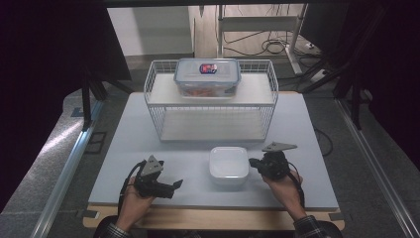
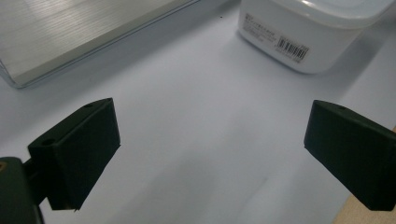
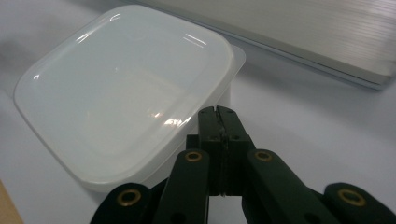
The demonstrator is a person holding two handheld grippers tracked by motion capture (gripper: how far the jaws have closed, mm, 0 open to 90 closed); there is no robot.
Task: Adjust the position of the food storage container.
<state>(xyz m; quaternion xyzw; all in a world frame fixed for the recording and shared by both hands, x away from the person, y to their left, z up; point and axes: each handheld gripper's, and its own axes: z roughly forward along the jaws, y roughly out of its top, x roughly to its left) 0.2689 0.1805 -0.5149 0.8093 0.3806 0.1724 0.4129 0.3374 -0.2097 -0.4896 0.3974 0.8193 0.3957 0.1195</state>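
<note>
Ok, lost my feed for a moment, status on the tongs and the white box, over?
Left tongs open, empty. Right tongs shut, empty, at the edge of the white lidded box. Nothing in the way; wire rack stands behind.

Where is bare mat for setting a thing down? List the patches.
Free: the grey mat right of the white wire rack, and its left strip. Also the rack's lower shelf. Crowded: the front, where the white lidded plastic box sits between the left gripper and right gripper.
</note>
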